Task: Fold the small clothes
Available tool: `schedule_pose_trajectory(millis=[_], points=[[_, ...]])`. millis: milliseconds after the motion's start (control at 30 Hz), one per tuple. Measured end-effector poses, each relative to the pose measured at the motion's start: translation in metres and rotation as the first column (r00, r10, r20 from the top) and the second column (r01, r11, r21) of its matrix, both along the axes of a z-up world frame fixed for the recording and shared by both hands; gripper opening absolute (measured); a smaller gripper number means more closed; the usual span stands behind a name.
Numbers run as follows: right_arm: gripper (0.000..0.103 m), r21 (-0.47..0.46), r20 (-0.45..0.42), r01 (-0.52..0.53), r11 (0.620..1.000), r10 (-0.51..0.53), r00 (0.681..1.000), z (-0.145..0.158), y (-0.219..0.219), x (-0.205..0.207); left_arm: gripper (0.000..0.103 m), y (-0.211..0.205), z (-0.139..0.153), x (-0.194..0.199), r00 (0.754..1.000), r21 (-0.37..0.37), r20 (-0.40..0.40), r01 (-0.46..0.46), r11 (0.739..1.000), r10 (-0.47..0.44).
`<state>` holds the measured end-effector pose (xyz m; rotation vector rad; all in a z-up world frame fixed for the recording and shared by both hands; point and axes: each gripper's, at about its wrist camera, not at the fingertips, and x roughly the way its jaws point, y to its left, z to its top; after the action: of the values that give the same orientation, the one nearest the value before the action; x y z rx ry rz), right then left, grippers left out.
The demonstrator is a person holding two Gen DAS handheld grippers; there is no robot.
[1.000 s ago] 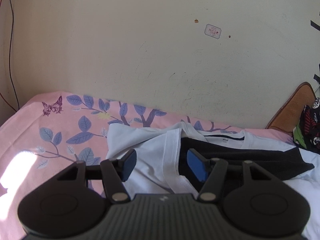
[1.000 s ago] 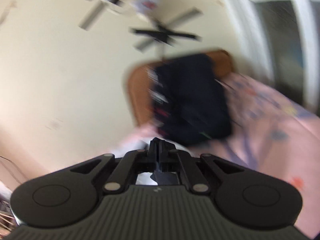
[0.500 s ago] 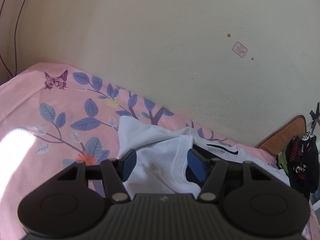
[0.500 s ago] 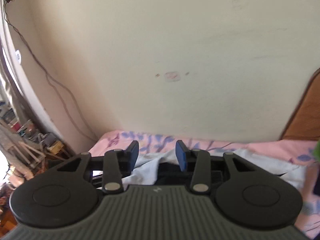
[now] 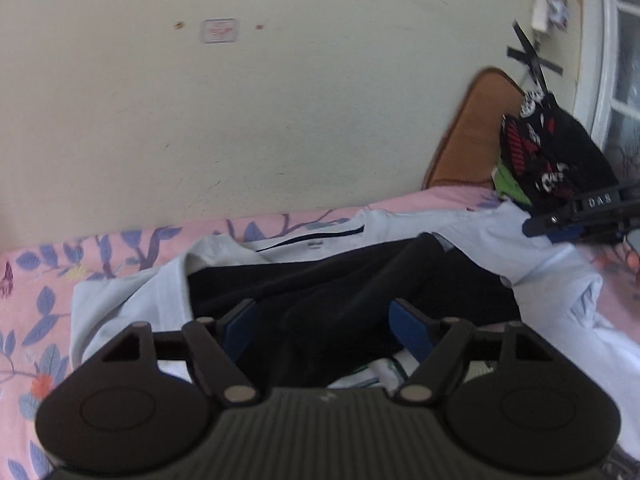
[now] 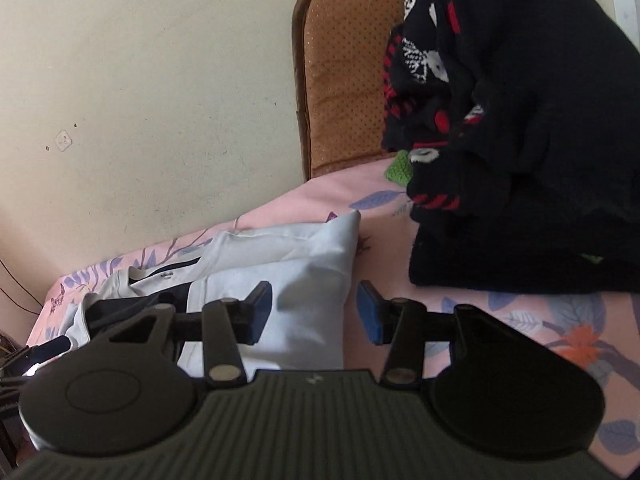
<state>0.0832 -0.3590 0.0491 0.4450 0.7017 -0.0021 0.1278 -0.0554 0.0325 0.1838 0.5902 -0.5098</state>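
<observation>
A white T-shirt [image 5: 132,300] lies spread on the pink floral bed, with a black garment [image 5: 340,292] lying across its middle. My left gripper [image 5: 326,326] is open and empty, hovering just above the black garment. My right gripper [image 6: 314,312] is open and empty over the folded-in right sleeve of the white T-shirt [image 6: 300,280]; the right gripper also shows at the right edge of the left wrist view [image 5: 576,220]. The black garment shows at the left in the right wrist view [image 6: 136,304].
A pile of black, red and white clothes [image 6: 520,140] sits on the bed at the right, also in the left wrist view [image 5: 548,148]. A brown cushion [image 6: 344,64] leans on the cream wall [image 5: 280,100]. The pink floral sheet [image 6: 560,328] surrounds the shirt.
My left gripper has swung right, from the shirt's left sleeve to over the black garment. My right gripper, shut a second ago, has opened and dropped over the shirt's right sleeve.
</observation>
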Motion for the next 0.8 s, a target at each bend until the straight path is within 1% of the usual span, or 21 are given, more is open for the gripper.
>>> schedule_pose_trajectory(millis=[33, 67, 100, 133, 200, 233, 267, 300, 333, 367, 400, 433, 500, 567, 633, 700, 733, 767, 800], points=[[0.015, -0.005, -0.013, -0.016, 1.000, 0.016, 1.000, -0.002, 0.001, 0.004, 0.067, -0.014, -0.003, 0.002, 1.000, 0.053, 0.010, -0.004, 0.999, 0.003], [0.012, -0.033, -0.030, -0.028, 0.999, 0.027, 0.999, -0.006, 0.007, 0.008, 0.034, -0.024, -0.007, 0.005, 1.000, 0.097, 0.007, -0.015, 0.995, 0.014], [0.012, -0.084, -0.022, -0.028, 0.996, 0.026, 0.999, -0.006, 0.017, 0.010, 0.015, -0.031, -0.010, 0.009, 1.000, 0.134, -0.011, -0.023, 0.991, 0.024], [0.011, -0.148, 0.011, -0.030, 0.989, 0.032, 0.999, -0.002, 0.025, 0.008, 0.008, -0.033, -0.012, 0.014, 0.999, 0.146, -0.020, -0.044, 0.988, 0.047], [0.011, -0.289, 0.107, -0.010, 0.957, 0.043, 0.993, 0.007, 0.044, 0.001, 0.007, -0.023, -0.007, 0.015, 0.996, 0.123, 0.002, -0.092, 0.988, 0.093], [0.011, -0.320, 0.152, -0.005, 0.947, 0.057, 0.987, 0.011, 0.050, -0.004, 0.007, -0.015, -0.003, 0.012, 0.993, 0.113, 0.020, -0.121, 0.986, 0.119], [0.011, -0.321, 0.183, -0.010, 0.947, 0.072, 0.981, 0.012, 0.053, -0.007, 0.007, -0.004, 0.002, 0.009, 0.988, 0.102, 0.037, -0.155, 0.983, 0.152], [0.012, -0.315, 0.194, -0.024, 0.949, 0.090, 0.977, 0.012, 0.054, -0.009, 0.007, 0.009, 0.005, 0.006, 0.981, 0.081, 0.041, -0.191, 0.978, 0.188], [0.018, -0.323, 0.175, -0.046, 0.945, 0.108, 0.979, 0.008, 0.056, -0.007, 0.007, 0.021, 0.006, 0.006, 0.975, 0.066, 0.024, -0.221, 0.973, 0.220], [0.024, -0.336, 0.132, -0.078, 0.939, 0.129, 0.983, 0.002, 0.057, -0.002, 0.008, 0.028, 0.003, 0.007, 0.971, 0.065, -0.005, -0.237, 0.969, 0.238], [0.041, -0.341, 0.085, -0.110, 0.934, 0.147, 0.985, -0.006, 0.057, 0.003, 0.009, 0.033, -0.002, 0.008, 0.970, 0.071, -0.034, -0.240, 0.968, 0.242], [0.050, -0.342, 0.069, -0.107, 0.933, 0.139, 0.988, -0.011, 0.056, 0.003, 0.014, 0.036, -0.008, 0.007, 0.967, 0.082, -0.056, -0.243, 0.966, 0.248], [0.050, -0.303, 0.104, -0.059, 0.951, 0.095, 0.990, -0.008, 0.052, -0.006, 0.023, 0.039, -0.014, 0.000, 0.966, 0.095, -0.057, -0.247, 0.964, 0.252], [0.050, -0.264, 0.162, -0.011, 0.964, 0.056, 0.985, 0.004, 0.046, -0.023, 0.049, 0.042, -0.012, -0.013, 0.969, 0.086, -0.026, -0.243, 0.966, 0.246], [0.049, -0.282, 0.195, -0.019, 0.959, 0.077, 0.978, 0.017, 0.050, -0.044, 0.050, 0.045, -0.003, -0.023, 0.967, 0.040, 0.002, -0.255, 0.966, 0.255], [0.049, -0.304, 0.209, -0.073, 0.950, 0.141, 0.968, 0.026, 0.060, -0.063, 0.050, 0.044, 0.006, -0.024, 0.969, -0.008, 0.004, -0.248, 0.969, 0.248], [0.046, -0.312, 0.200, -0.112, 0.944, 0.180, 0.963, 0.028, 0.067, -0.068, 0.050, 0.041, 0.010, -0.024, 0.971, -0.018, 0.006, -0.239, 0.971, 0.239], [0.044, -0.316, 0.175, -0.154, 0.936, 0.217, 0.960, 0.025, 0.073, -0.072, 0.048, 0.036, 0.011, -0.024, 0.972, -0.009, 0.008, -0.233, 0.972, 0.233], [0.034, -0.327, 0.130, -0.189, 0.926, 0.242, 0.961, 0.020, 0.078, -0.073, 0.048, 0.030, 0.009, -0.023, 0.974, 0.017, 0.007, -0.229, 0.973, 0.229]])
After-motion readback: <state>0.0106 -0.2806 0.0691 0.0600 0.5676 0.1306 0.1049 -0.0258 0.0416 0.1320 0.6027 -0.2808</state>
